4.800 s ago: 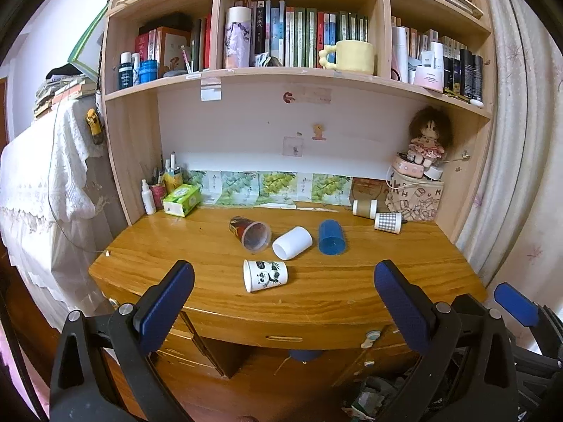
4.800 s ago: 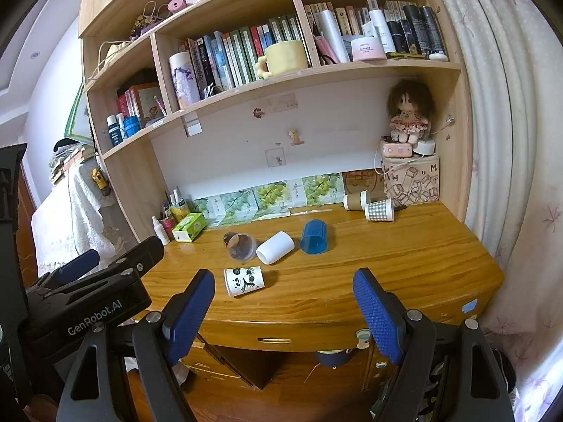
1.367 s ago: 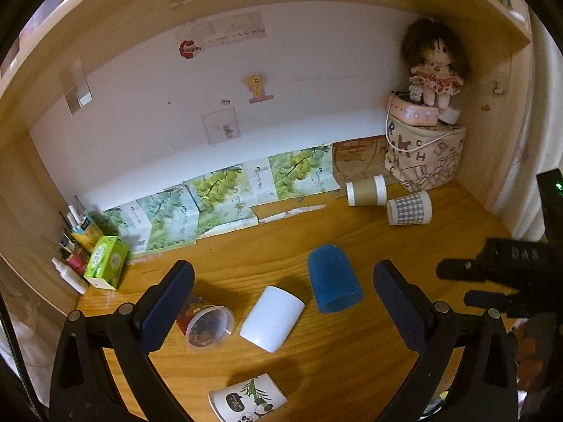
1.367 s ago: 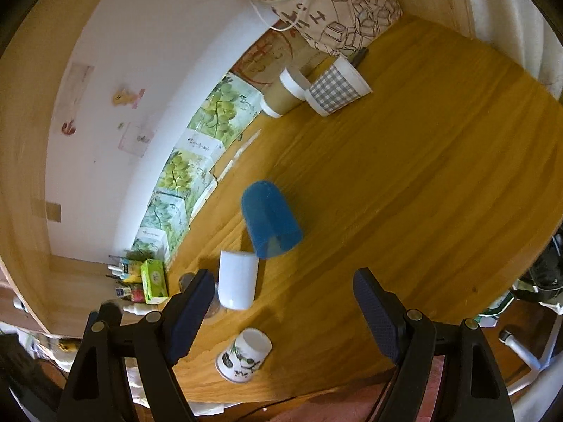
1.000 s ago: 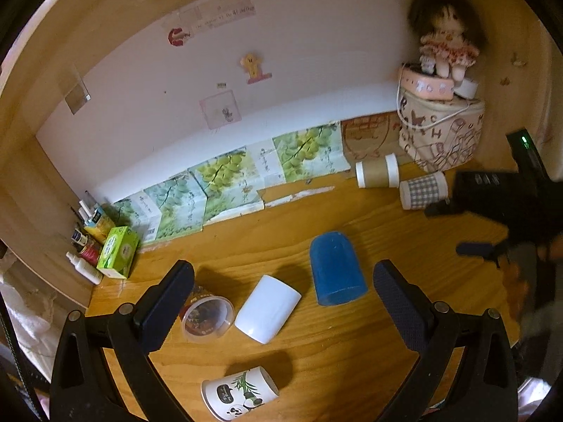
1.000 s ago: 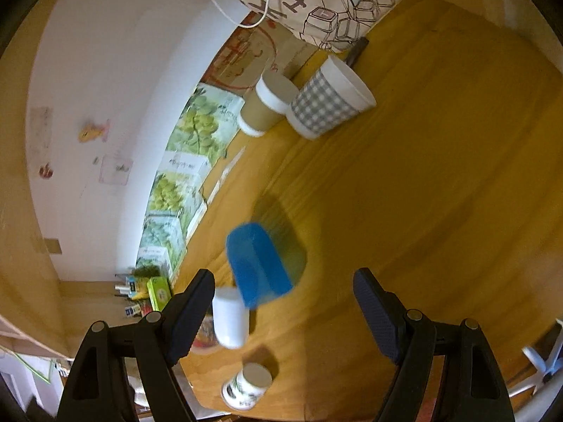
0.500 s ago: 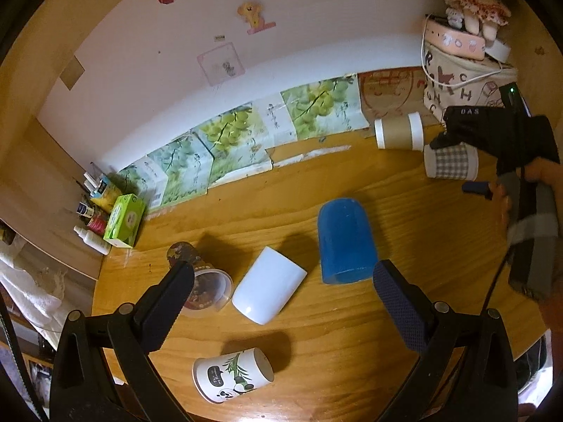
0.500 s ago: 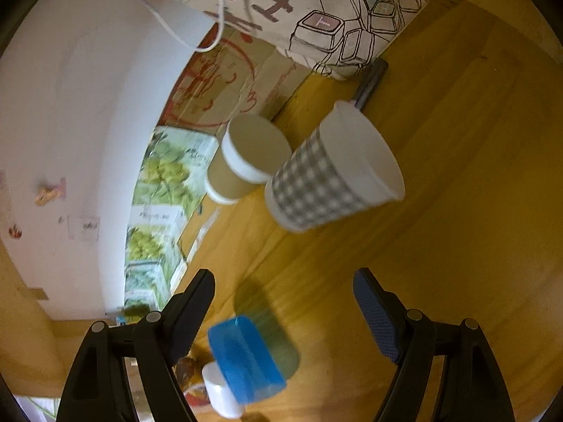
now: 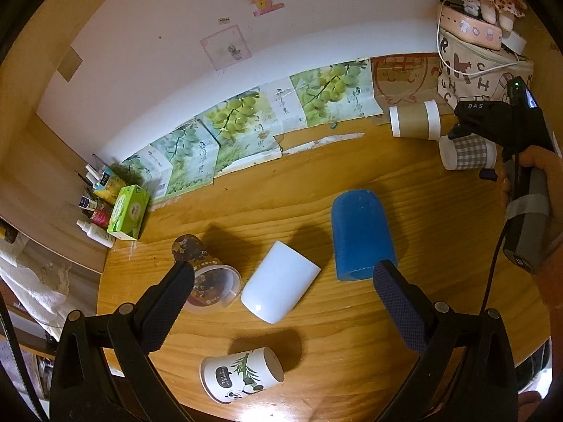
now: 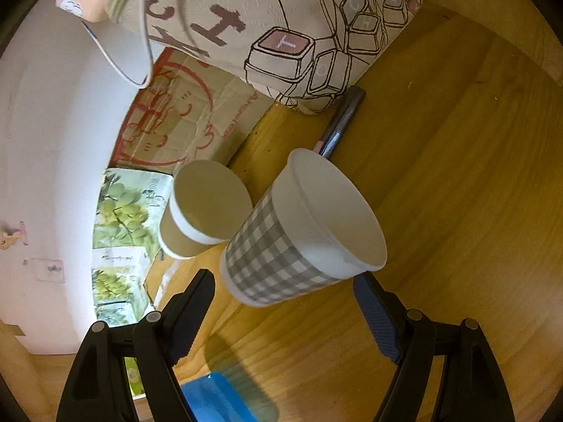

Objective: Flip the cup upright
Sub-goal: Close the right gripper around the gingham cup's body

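Right wrist view: checked cup (image 10: pixel 299 232) on its side, centre of frame, mouth toward lower right, base toward lower left; brown cup (image 10: pixel 202 211) just beside it on the left, whether touching cannot be told.
Right gripper (image 10: pixel 283 307): fingers spread wide, nothing held; lower wall of checked cup sits just above the gap, left finger (image 10: pixel 191 302) near the base, right finger (image 10: pixel 378 320) below the rim.
Left wrist view: right gripper (image 9: pixel 489 132) at right edge of frame, over the checked cup (image 9: pixel 466 153), near the cloth bag (image 9: pixel 482 70).
Left gripper (image 9: pixel 281 292): spread wide, empty, above the white cup (image 9: pixel 281 286), blue cup (image 9: pixel 362 235) and clear cup (image 9: pixel 207 277), all lying down; panda cup (image 9: pixel 242 374) at lower centre, also on its side.
Step in hand, as judged: closing in on the checked cup for a side grip.
Advice on grip: take mid-wall, not the flared rim; close gently, thin paper likely to crush.
Advice on flip: lift clear of the desk (image 10: pixel 457 211) first, then roll the wrist until mouth faces up.
Risks: nudging the brown cup; knocking the pen (image 10: pixel 343 119) behind the rim; cup rolling off before the fingers close.
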